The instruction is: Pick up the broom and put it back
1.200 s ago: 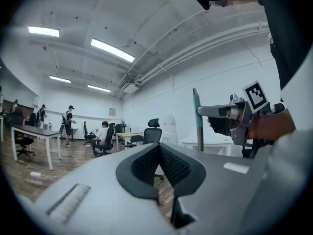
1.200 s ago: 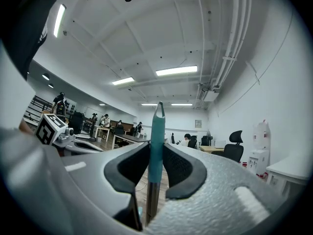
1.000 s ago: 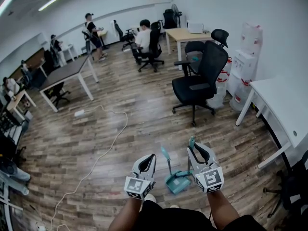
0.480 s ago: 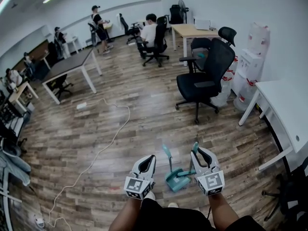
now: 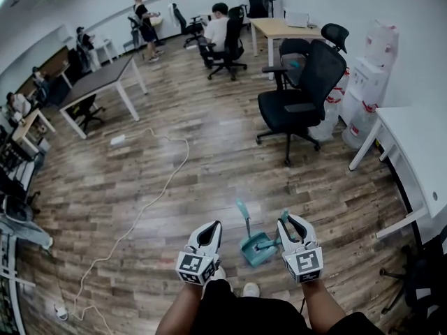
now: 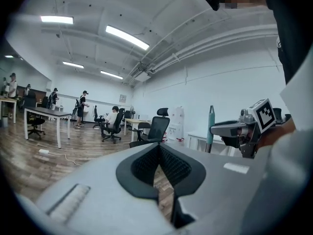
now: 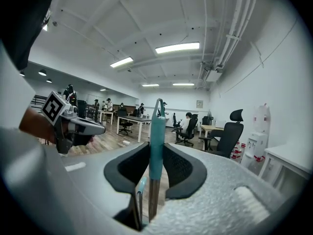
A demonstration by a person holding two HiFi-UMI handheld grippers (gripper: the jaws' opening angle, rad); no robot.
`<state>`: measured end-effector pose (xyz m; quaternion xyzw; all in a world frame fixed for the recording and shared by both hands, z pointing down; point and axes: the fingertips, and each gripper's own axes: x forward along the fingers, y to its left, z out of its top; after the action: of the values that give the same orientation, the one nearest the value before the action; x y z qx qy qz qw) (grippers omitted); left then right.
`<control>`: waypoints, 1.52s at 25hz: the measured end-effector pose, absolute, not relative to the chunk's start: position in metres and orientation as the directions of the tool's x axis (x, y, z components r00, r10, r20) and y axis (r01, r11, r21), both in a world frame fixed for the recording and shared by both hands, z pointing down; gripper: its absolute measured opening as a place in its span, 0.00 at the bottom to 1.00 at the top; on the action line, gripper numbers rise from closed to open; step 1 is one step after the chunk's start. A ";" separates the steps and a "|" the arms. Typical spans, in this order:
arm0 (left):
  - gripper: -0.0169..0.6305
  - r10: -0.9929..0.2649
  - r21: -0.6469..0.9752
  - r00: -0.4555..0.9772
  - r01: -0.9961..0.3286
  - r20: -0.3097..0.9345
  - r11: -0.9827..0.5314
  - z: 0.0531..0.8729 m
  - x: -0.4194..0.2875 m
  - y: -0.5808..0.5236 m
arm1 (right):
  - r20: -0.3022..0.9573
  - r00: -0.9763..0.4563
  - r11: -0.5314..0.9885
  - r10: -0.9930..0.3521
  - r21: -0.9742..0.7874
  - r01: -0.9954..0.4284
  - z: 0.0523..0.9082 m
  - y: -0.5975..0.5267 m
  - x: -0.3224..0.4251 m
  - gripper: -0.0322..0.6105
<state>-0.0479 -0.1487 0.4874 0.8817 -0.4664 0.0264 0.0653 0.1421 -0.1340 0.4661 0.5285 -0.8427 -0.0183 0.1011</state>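
Note:
The broom has a teal handle (image 5: 283,218) and its head rests in a teal dustpan (image 5: 255,251) on the wood floor just ahead of me. My right gripper (image 5: 290,222) is shut on that handle; in the right gripper view the handle (image 7: 156,126) stands upright between the pads of the right gripper (image 7: 156,148). The dustpan's own thin handle (image 5: 243,213) rises left of it. My left gripper (image 5: 212,227) hovers left of the dustpan, shut and holding nothing. In the left gripper view the left gripper (image 6: 159,148) shows its pads meeting, with the right gripper (image 6: 230,129) and the handle (image 6: 211,119) off to the right.
A black office chair (image 5: 297,103) stands ahead on the right, with a white table (image 5: 419,152) at the far right and a water dispenser (image 5: 370,82) behind. A white cable (image 5: 150,201) trails across the floor on the left. Desks (image 5: 98,86) and people (image 5: 218,30) fill the back.
Both grippers have sunk a little toward the floor, the right one still holding the broom handle. The dustpan stays where it was.

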 end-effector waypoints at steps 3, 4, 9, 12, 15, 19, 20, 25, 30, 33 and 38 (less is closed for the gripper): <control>0.05 -0.813 0.079 0.569 -0.822 0.124 -0.563 0.497 -0.047 -0.146 | 0.169 -0.425 0.448 -0.889 0.131 -0.884 0.479 -0.130 0.144 0.19; 0.05 -0.811 0.076 0.572 -0.820 0.127 -0.567 0.499 -0.047 -0.145 | 0.170 -0.426 0.449 -0.888 0.133 -0.883 0.482 -0.129 0.144 0.19; 0.05 -0.797 0.003 0.573 -0.812 0.192 -0.583 0.514 -0.043 -0.140 | 0.195 -0.414 0.444 -0.889 0.148 -0.884 0.494 -0.120 0.143 0.19; 0.05 -0.784 -0.024 0.583 -0.799 0.213 -0.601 0.522 -0.040 -0.134 | 0.241 -0.431 0.477 -0.869 0.186 -0.859 0.509 -0.113 0.136 0.19; 0.05 -0.774 -0.032 0.587 -0.792 0.238 -0.610 0.532 -0.038 -0.129 | 0.284 -0.425 0.488 -0.860 0.209 -0.847 0.521 -0.108 0.129 0.20; 0.05 -0.761 -0.005 0.593 -0.788 0.263 -0.615 0.547 -0.035 -0.123 | 0.318 -0.407 0.481 -0.856 0.206 -0.852 0.536 -0.103 0.130 0.20; 0.05 -0.756 -0.004 0.595 -0.785 0.273 -0.619 0.552 -0.035 -0.121 | 0.330 -0.398 0.477 -0.856 0.207 -0.854 0.540 -0.102 0.130 0.20; 0.05 -0.739 -0.001 0.589 -0.782 0.326 -0.623 0.579 -0.041 -0.109 | 0.397 -0.352 0.456 -0.847 0.203 -0.867 0.573 -0.095 0.132 0.20; 0.05 -0.730 0.040 0.577 -0.793 0.366 -0.607 0.604 -0.054 -0.100 | 0.455 -0.330 0.452 -0.827 0.189 -0.872 0.606 -0.088 0.129 0.20; 0.05 -0.723 0.053 0.575 -0.795 0.382 -0.604 0.614 -0.058 -0.098 | 0.493 -0.296 0.435 -0.818 0.195 -0.879 0.620 -0.087 0.129 0.20; 0.05 -0.700 0.067 0.581 -0.787 0.416 -0.614 0.633 -0.057 -0.095 | 0.534 -0.279 0.431 -0.798 0.184 -0.883 0.640 -0.079 0.128 0.20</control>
<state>-0.0568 -0.0955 0.6329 0.8807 -0.4219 0.1771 0.1228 0.1284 -0.0793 0.6402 0.5280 -0.7961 0.0745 0.2861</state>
